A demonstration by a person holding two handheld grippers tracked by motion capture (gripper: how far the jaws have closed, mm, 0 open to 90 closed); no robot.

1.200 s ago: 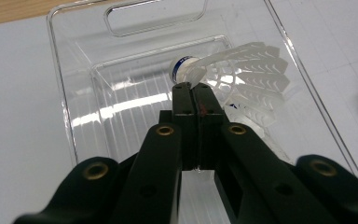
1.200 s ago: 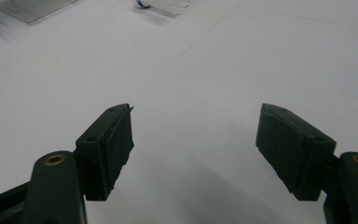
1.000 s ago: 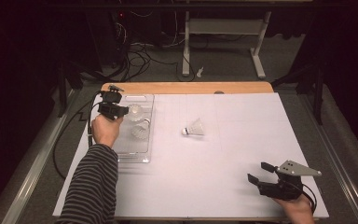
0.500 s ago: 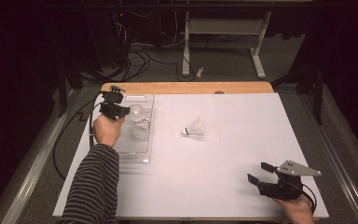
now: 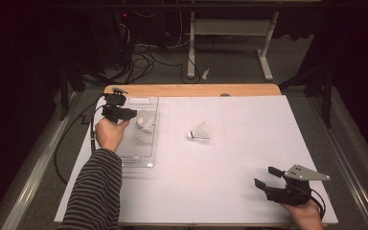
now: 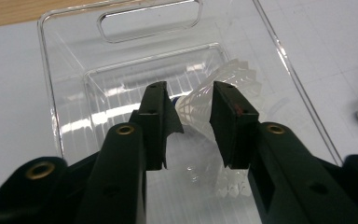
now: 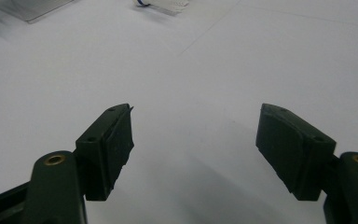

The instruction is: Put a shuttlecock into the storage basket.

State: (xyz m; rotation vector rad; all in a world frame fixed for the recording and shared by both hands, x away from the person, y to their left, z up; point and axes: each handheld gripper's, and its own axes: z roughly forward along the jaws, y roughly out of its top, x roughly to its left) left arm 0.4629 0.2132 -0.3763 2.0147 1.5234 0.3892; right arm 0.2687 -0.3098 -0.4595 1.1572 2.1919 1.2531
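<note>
My left gripper hovers over a clear plastic tray at the table's left. Its jaws have just been opening. A white shuttlecock lies in the tray between and beyond them, and the pads do not press on it. A second shuttlecock lies in the tray closer to me. A third shuttlecock lies on the white tabletop near the middle. My right gripper rests at the front right, open, with bare table between its jaws.
A white sheet covers the table, with a wooden strip along its far edge. Beyond that edge are floor cables and a desk frame. The left gripper's cable trails off the left side.
Both hands stay where they were, and the high view shows no clear shift of the shuttlecocks or the tray.
</note>
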